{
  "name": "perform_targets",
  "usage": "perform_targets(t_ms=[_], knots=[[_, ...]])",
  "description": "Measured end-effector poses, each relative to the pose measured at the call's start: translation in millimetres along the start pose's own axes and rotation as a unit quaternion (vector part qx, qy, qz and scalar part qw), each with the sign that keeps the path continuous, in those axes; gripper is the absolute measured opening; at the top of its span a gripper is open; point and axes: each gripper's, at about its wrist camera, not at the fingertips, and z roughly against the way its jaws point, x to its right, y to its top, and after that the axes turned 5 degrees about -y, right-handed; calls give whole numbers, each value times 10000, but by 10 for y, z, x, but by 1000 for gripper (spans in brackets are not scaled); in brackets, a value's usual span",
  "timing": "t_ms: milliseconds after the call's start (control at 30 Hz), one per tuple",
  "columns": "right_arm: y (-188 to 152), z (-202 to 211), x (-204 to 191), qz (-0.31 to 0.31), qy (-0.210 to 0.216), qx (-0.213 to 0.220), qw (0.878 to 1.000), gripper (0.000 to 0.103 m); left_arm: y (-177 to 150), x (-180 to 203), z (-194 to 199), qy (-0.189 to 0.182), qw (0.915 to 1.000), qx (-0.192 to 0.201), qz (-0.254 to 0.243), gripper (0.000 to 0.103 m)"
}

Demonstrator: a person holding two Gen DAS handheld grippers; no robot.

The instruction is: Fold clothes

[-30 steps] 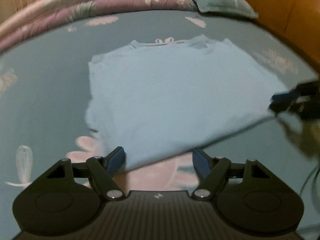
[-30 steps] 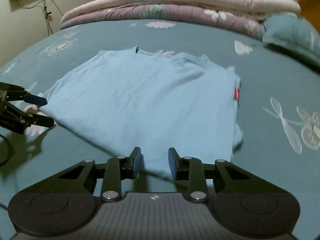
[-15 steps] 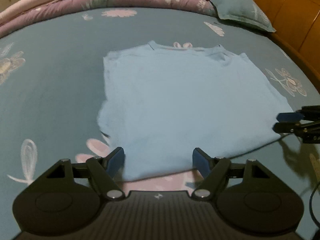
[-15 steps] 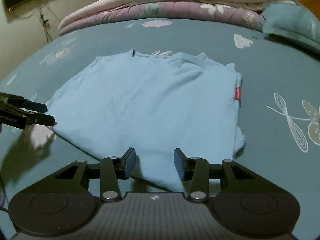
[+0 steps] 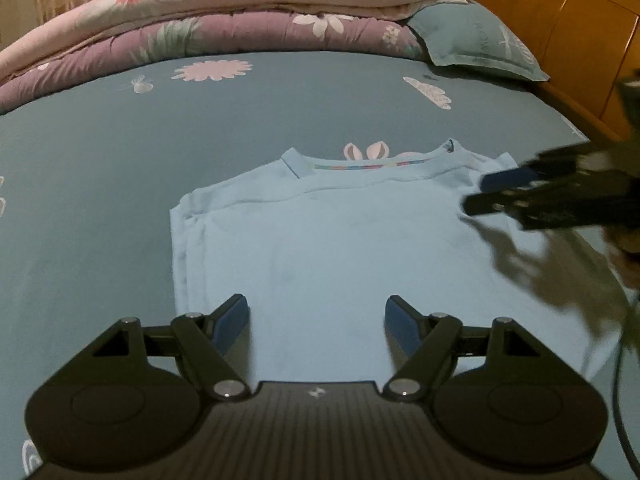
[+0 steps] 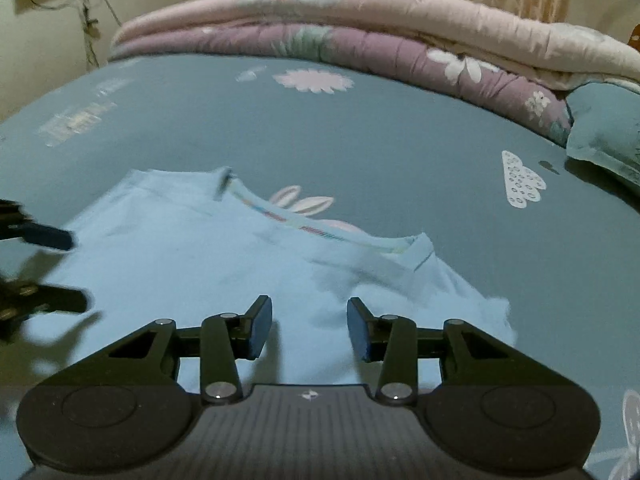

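One light-blue shirt lies flat; two grippers hover above it, left gripper spread wide, right gripper parted, both empty.

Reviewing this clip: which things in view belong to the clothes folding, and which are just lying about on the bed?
Part of the job:
- light blue T-shirt, lying flat on the bed
- left gripper, open over the shirt
- right gripper, open over the shirt

Just lying about:
- folded quilts stacked at the far side
- teal pillow
- bedsheet under the shirt
- wooden headboard
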Motion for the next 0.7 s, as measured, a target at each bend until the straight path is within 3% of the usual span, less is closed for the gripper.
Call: perform_targets(t_ms=[167,300,433,533,633,700], knots=[[213,-297,184,-331,-82,109,9994,48,61,-155,-83,200,9994,-56,272,77],[221,-15,266,-650,74,245,9976,53,211,-106,40,148,9994,285,95,76],[-144,404,228,-765,157,204,9967,58,383,-9,-63,-181,9984,477,-229,77],[-390,521,194,-939,156,81,9954,58,449,22,-320,-365,9981,358,-358,77],[-529,532,191,-984,59,-39,9951,59,439,-76,-554,-58,9993,250,-255,78],[-599,528,198,-999,-29,-101,9949,60,426,-189,-576,187,9990,378,-160,79]])
